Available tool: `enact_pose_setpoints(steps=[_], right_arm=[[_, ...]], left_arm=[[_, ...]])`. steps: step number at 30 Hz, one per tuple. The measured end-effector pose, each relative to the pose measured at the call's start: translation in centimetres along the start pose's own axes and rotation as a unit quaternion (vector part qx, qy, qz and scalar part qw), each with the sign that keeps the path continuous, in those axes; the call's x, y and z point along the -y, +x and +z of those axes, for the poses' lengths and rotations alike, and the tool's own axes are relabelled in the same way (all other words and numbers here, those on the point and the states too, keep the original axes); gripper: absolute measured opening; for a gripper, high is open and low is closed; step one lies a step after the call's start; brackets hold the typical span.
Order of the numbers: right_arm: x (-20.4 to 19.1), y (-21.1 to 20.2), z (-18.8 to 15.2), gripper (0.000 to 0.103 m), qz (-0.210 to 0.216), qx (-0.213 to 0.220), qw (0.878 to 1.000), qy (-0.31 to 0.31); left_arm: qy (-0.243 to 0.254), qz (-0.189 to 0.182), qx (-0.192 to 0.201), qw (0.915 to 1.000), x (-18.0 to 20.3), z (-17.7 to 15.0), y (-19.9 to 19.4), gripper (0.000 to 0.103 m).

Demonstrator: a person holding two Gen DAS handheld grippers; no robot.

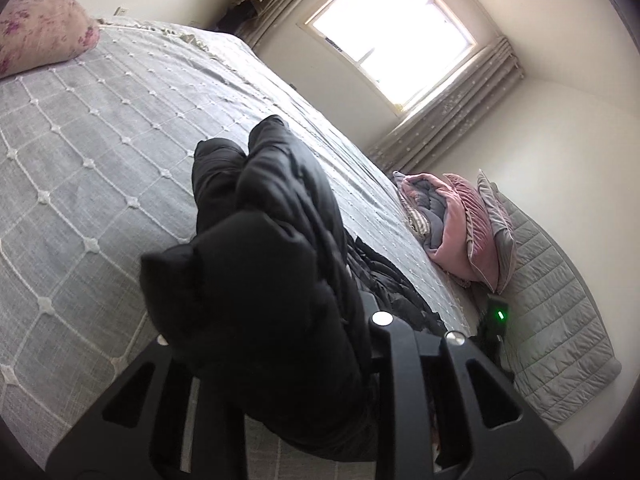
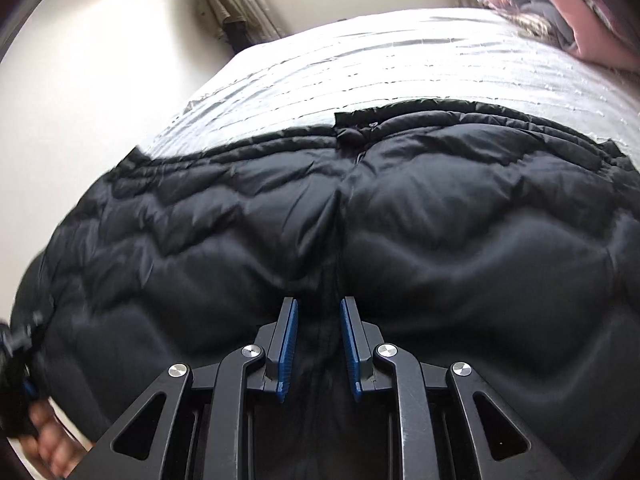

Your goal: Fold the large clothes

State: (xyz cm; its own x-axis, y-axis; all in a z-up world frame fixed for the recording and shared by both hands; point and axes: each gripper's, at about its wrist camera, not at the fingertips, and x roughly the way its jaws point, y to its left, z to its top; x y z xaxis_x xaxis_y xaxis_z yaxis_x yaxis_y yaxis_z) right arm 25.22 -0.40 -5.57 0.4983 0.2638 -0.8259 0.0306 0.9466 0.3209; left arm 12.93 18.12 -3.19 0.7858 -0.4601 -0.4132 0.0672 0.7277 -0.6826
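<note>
So, black puffer jacket [image 2: 400,240] lies spread across the near side of the bed [image 1: 100,152], zipper line running up the middle toward the collar end, quilted panels puffed on both sides. Right claw [image 2: 319,344] hangs low over the zipper, pointing steeply down, blue pads [image 2: 289,344] set narrow with a strip of the dark jacket fabric between them; cannot tell whether the pads actually press on it. Left claw [image 1: 280,344] is mostly buried: a puffy fold of the jacket, looks like a sleeve or side edge, bunches up between its black arms and drapes over them, lifted off the bedspread, so it reads as clamped on the jacket, though the tips themselves are hidden. Rest of the jacket trails down to the bed to the right of that fold. Grey quilted bedspread with a white diamond stitch pattern covers the bed. Floral pink pillow [image 1: 40,36] at the far corner. Pile of pink and grey folded bedding [image 1: 452,220] sits at the other edge of the bed, well apart from the jacket. Small black device with a green light [image 1: 498,316] just below that pile. Bright window [image 1: 396,36] with beige curtains [image 1: 452,112] behind. In the right wrist view a person's hand [image 2: 48,440] shows at the lower left edge, blurred.
</note>
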Motion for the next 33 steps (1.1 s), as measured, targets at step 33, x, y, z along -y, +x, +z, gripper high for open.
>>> enact_pose_setpoints(steps=[33], right_arm=[[5.1,-6.7,-1.6,0.045,0.087,0.003,0.991,0.102]], left_arm=[[0.167,-0.026,0.062,0.9837,5.6,-0.1,-0.8,0.024]])
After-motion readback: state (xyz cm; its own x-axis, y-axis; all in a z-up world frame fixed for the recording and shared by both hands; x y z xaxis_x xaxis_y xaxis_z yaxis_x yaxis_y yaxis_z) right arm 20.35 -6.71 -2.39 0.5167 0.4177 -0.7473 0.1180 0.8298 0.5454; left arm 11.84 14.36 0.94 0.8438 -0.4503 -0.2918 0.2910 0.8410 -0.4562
